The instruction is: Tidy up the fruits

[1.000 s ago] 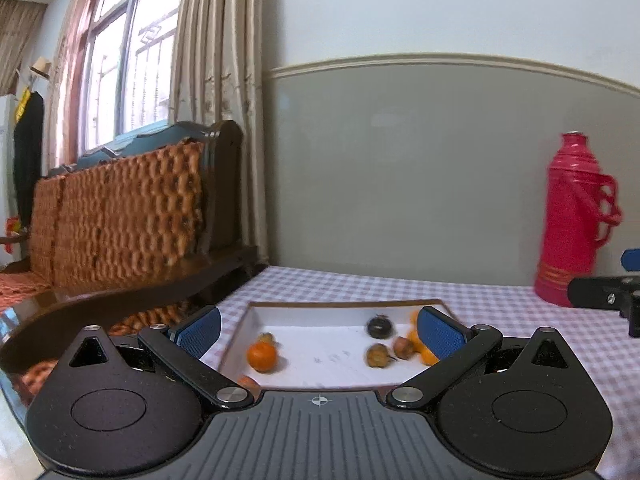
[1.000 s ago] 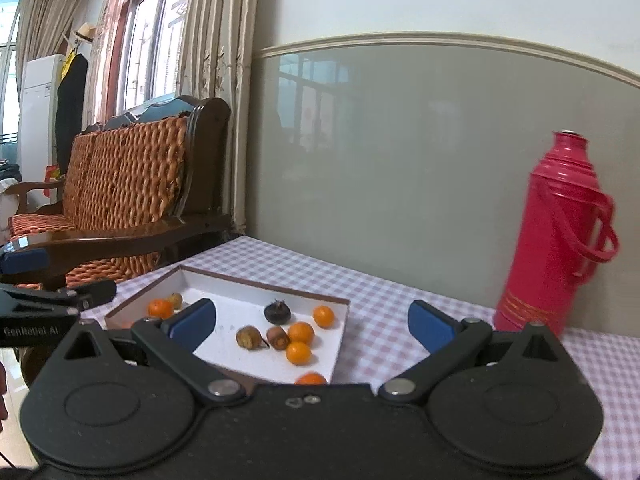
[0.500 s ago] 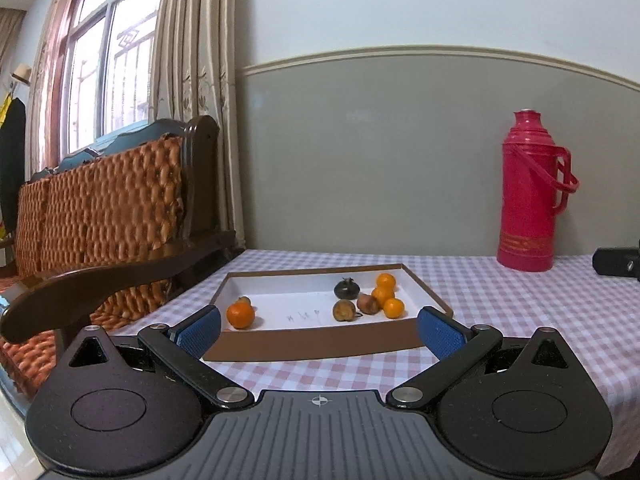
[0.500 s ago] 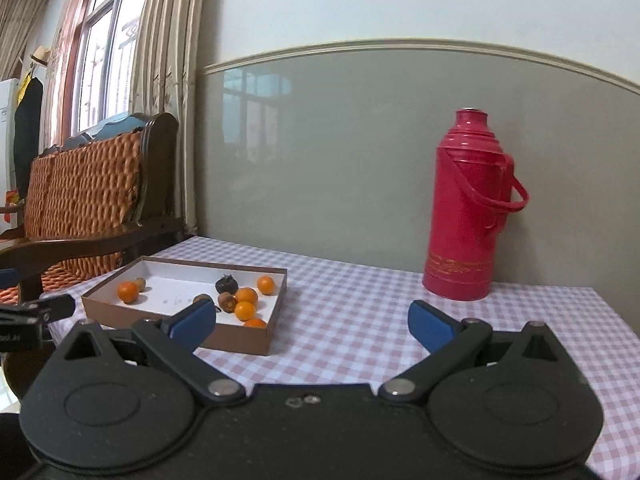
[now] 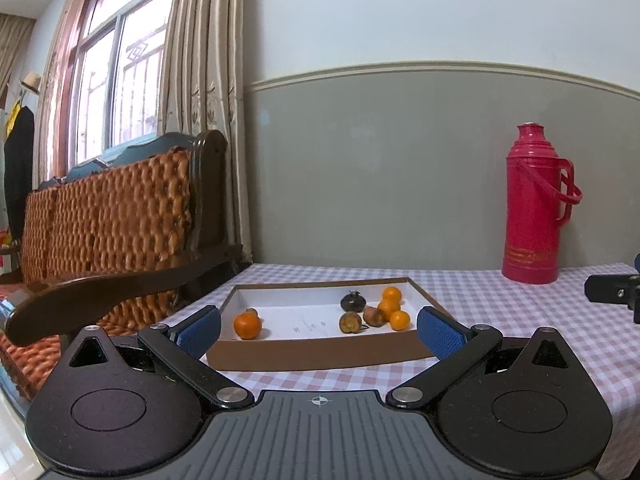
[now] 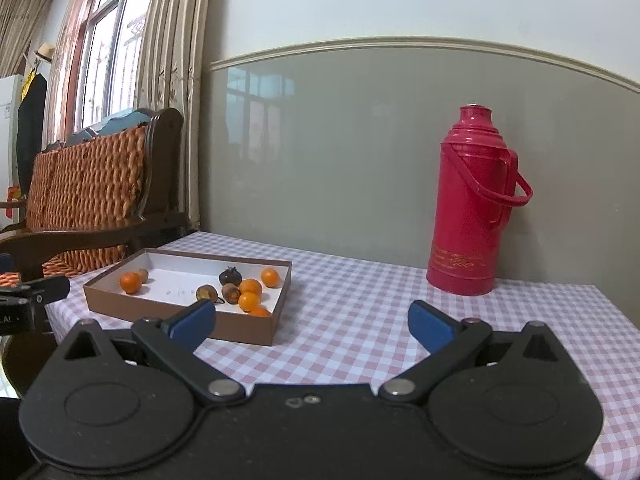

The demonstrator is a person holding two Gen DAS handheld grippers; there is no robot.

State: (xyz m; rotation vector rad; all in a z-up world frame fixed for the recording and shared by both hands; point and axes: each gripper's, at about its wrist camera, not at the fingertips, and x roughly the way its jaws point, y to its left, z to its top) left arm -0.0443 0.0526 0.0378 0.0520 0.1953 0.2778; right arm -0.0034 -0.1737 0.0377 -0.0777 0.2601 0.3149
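— Since both tools are off the table, where do we stand?

— I have the left gripper (image 5: 318, 330) spread wide and empty, aimed at the box (image 5: 320, 354). The right gripper (image 6: 312, 322) is just as wide and empty, hanging over the checked cloth (image 6: 360, 320) beside the box.

— And the fruit?

— All inside the box. One orange (image 5: 247, 326) sits alone at the left end, with a small brown fruit just behind it. The rest crowd the right end: several oranges (image 5: 390, 304), two brown fruits (image 5: 350, 322) and a dark one (image 5: 352, 301).

— So is it sorted?

— Only partly, I'd say. The right cluster mixes kinds, touching each other. I judge the picking is mostly left to do, and neither tool has closed on anything.

— Anything else nearby?

— A red flask (image 6: 472, 204) by the wall, well apart.
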